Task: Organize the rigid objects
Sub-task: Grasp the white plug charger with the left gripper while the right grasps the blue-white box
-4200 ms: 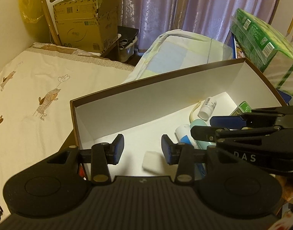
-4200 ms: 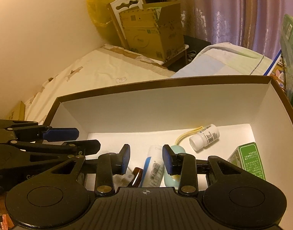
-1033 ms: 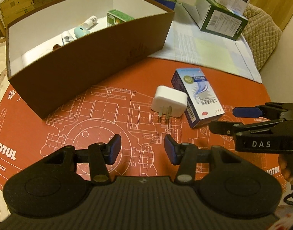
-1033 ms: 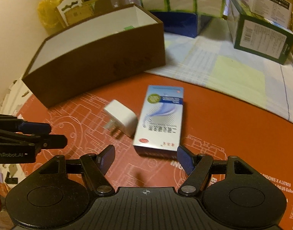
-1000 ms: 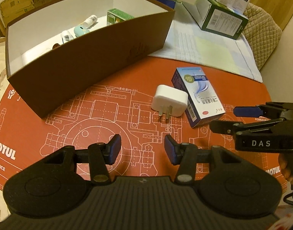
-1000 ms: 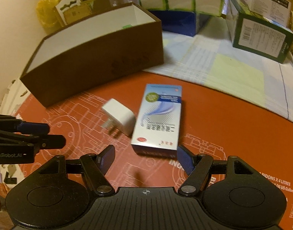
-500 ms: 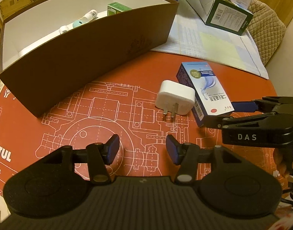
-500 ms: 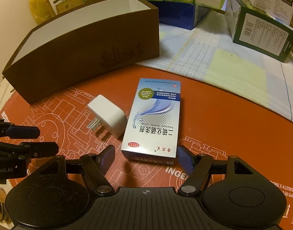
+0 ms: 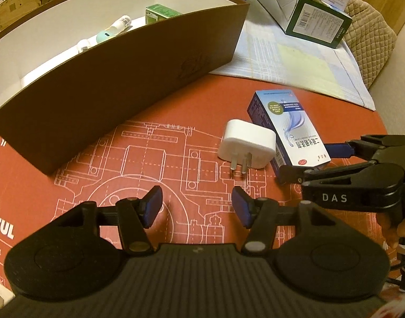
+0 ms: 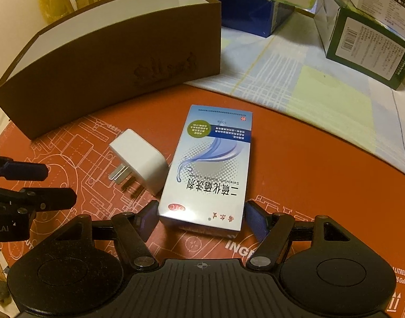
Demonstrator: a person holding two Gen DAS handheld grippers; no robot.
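Note:
A white plug adapter point(image 9: 247, 143) point(image 10: 139, 159) lies prongs toward me on the orange mat point(image 9: 117, 159), touching a blue medicine box point(image 9: 290, 129) point(image 10: 213, 169) on its right. My left gripper point(image 9: 197, 208) point(image 10: 43, 184) hovers just short of the adapter, its jaws opening with nothing between them. My right gripper point(image 10: 201, 221) point(image 9: 309, 162) is open and straddles the near end of the medicine box, the pads not pressing on it. Behind stands the brown box point(image 9: 109, 79) point(image 10: 109, 61), holding a small green carton point(image 9: 160, 12), a white bottle point(image 9: 121, 23) and a teal item point(image 9: 104, 33).
A plaid cloth point(image 9: 295, 61) point(image 10: 321, 87) covers the far right of the table. On it sit a green carton point(image 9: 319, 23) point(image 10: 366, 50) and blue-and-green packs point(image 10: 255, 0). A quilted cushion point(image 9: 369, 34) is beyond, and a hand point(image 9: 393, 233) holds the right gripper.
Both grippers have left the brown box, sunk toward the mat and closed in. The medicine box's near end now lies between the right fingers. The left jaws have widened.

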